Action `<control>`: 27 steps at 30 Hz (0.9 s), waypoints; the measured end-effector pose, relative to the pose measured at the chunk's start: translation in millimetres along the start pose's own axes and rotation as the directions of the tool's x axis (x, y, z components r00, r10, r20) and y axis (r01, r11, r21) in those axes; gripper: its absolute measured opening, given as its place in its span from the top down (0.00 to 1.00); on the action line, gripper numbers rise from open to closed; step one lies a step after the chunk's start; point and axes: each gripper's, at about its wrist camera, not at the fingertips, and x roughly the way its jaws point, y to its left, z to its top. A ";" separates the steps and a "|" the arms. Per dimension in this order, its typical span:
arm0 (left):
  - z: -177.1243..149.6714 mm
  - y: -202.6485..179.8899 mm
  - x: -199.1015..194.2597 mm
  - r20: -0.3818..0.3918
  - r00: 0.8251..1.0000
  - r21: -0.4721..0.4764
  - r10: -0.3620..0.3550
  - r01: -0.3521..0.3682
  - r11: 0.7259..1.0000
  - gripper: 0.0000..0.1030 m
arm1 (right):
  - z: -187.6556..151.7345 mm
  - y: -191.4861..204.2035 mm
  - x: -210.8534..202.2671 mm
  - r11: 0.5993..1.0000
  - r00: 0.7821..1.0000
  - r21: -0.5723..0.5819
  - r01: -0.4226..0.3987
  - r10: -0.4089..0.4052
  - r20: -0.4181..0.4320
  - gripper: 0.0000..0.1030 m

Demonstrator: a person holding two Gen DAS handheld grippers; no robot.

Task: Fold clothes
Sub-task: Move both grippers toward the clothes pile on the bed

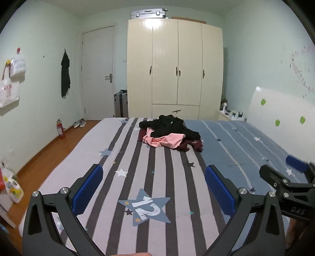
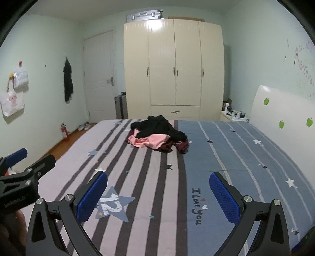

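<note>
Left wall: white plastic bags (image 1: 9,86) hang on pale green paint, with a dark garment (image 1: 65,75) hung nearer the white panelled door (image 1: 98,78).
Floor strip: a red fire extinguisher (image 1: 60,129) stands on orange-brown wood boards against the wall; a pair of pale shoes (image 1: 79,123) sits by the door.
Left gripper (image 1: 153,189): black frame, blue dimpled pads, jaws spread wide with nothing between them, held over the near striped part of the bed.
Bed cover (image 1: 177,177): flat cotton-looking sheet, lilac with dark grey stripes on the left half, blue with thin white lines on the right, scattered stars and a large blue star marked 12 (image 1: 146,208).
Open room: the whole near half of the bed lies bare between the grippers and the clothes.
Clothes pile (image 1: 170,134): crumpled heap at the far middle of the bed, well apart from both grippers; a black garment on top, pink cloth under it, maroon cloth at the bottom.
Wardrobe (image 1: 175,67): cream, four glossy doors shut, contents hidden; a silver hard suitcase (image 1: 148,13) lies on its top, and another ribbed case (image 1: 120,105) stands at its left side.
Right gripper (image 2: 158,194): same build, jaws likewise wide apart and empty, over the seam where stripes meet blue.
Headboard (image 2: 285,114): smooth white panel with green apple stickers along the right edge.
</note>
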 end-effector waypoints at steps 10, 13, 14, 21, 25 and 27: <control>-49.0 18.1 69.4 -0.064 0.994 -0.004 -0.089 0.089 0.996 0.01 | -42.8 -34.7 68.8 0.994 0.996 0.100 0.046 -0.038 -0.074 0.00; -76.9 27.6 133.7 -0.097 0.987 -0.057 -0.127 0.122 0.991 0.01 | -63.4 -48.1 120.0 0.989 0.994 0.144 0.045 -0.029 -0.110 0.00; -85.2 30.0 154.9 -0.098 0.985 -0.074 -0.145 0.138 0.988 0.01 | -70.2 -51.1 140.2 0.989 0.993 0.145 0.038 -0.021 -0.118 0.00; -142.6 38.6 336.4 -0.154 0.977 -0.078 -0.150 0.140 0.987 0.14 | -110.2 -61.4 301.3 0.995 0.993 0.057 0.087 -0.082 -0.091 0.00; -166.0 40.3 381.0 -0.202 0.970 -0.104 -0.136 0.116 0.988 0.15 | -131.8 -70.0 368.2 0.995 0.990 0.072 0.075 -0.065 -0.123 0.00; -169.4 38.7 397.1 -0.242 0.960 -0.117 -0.138 0.112 0.987 0.15 | -136.4 -73.5 384.8 0.994 0.987 0.078 0.075 -0.063 -0.148 0.00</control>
